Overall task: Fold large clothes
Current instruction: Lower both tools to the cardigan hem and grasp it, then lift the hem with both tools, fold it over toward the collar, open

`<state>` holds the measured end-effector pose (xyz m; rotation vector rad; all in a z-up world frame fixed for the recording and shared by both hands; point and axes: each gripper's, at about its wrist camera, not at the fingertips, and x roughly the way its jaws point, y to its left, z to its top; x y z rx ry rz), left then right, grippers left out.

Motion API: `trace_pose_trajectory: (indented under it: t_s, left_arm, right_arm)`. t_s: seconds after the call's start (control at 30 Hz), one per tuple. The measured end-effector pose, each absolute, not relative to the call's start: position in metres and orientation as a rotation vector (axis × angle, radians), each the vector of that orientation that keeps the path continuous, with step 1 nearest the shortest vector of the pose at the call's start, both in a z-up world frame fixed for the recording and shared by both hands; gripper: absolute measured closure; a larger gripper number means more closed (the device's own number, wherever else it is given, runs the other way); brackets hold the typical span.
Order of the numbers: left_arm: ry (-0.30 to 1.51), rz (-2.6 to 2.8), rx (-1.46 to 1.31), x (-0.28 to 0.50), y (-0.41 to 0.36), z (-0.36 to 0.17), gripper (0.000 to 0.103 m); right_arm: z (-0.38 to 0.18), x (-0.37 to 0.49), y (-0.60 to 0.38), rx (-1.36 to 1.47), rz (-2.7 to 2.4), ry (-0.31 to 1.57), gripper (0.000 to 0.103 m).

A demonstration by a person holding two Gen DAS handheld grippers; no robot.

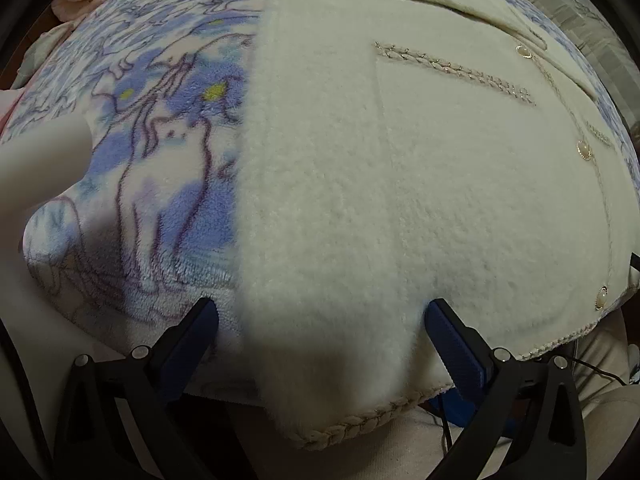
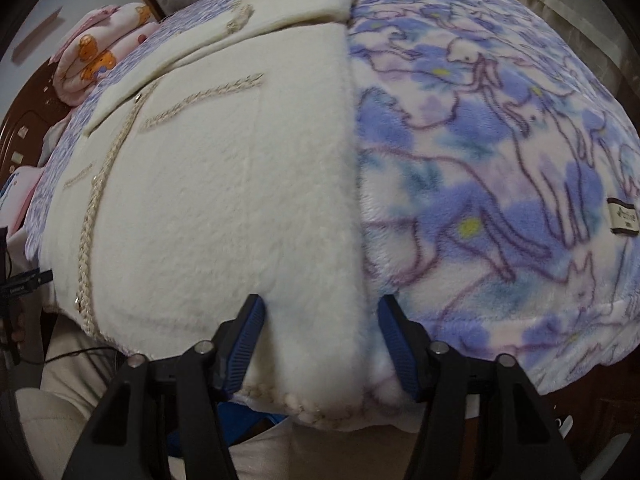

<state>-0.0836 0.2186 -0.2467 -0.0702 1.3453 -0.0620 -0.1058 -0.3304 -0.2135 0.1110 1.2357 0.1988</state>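
A cream fleece jacket (image 1: 400, 184) with braided trim and pearl buttons (image 1: 584, 149) lies flat, front up, on a blue and purple animal-print blanket (image 1: 160, 152). My left gripper (image 1: 322, 320) stands wide open over the jacket's near left corner. One fingertip (image 1: 206, 316) is on the blanket and the other presses into the fleece. In the right wrist view the jacket (image 2: 224, 184) fills the left half and the blanket (image 2: 480, 168) the right. My right gripper (image 2: 322, 316) straddles the jacket's near right corner with its jaws partly apart and the fleece edge between the pads.
Folded pink bear-print bedding (image 2: 92, 60) sits at the far end beside a dark wooden headboard (image 2: 24, 120). A pale, blurred object (image 1: 40, 160) intrudes at the left. The person's light trousers (image 1: 600, 408) and thin black cables (image 1: 596, 372) lie just below the bed's near edge.
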Motion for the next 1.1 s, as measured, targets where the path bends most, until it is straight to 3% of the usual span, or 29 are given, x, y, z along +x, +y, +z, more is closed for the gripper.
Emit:
trace_pose_trajectory:
  t_s: [0.1,0.17,0.23,0.27,0.3,0.33,0.73,0.97,1.1]
  left_arm:
    - [1.355,-0.067,-0.087,-0.081,0.219,-0.251,0.001]
    - [1.358,-0.07,-0.081,-0.082,0.215,-0.25,0.011]
    - [1.362,-0.107,-0.079,-0.085,0.204,-0.245,0.046]
    - [1.362,-0.127,-0.062,-0.085,0.197,-0.241,0.058]
    - [1.36,-0.164,-0.051,-0.086,0.187,-0.235,0.089]
    - [1.353,-0.166,-0.035,-0.086,0.181,-0.229,0.092]
    - [1.131,-0.358,-0.522,-0.028,0.2,-0.101,0.094]
    - [0.965,-0.324,-0.657,0.067,0.218,-0.048,0.094]
    - [0.909,-0.227,-0.679,0.14,0.237,-0.051,0.092]
  right_arm:
    - [-0.215,-0.105,-0.324,0.079,0.203,1.244,0.062]
    - [-0.215,-0.103,-0.318,0.117,0.262,1.259,0.087]
    - [-0.213,-0.103,-0.306,0.067,0.259,1.258,0.091]
    - [-0.211,-0.104,-0.297,0.02,0.269,1.251,0.091]
    - [-0.208,-0.104,-0.291,0.004,0.282,1.247,0.091]
    - [-0.204,-0.104,-0.286,-0.002,0.298,1.241,0.092]
    - [-0.098,-0.072,-0.291,0.196,0.438,1.028,0.092]
    - [-0.027,0.019,-0.314,0.349,0.444,0.849,0.092]
    - [-0.015,0.098,-0.332,0.446,0.366,0.822,0.092]
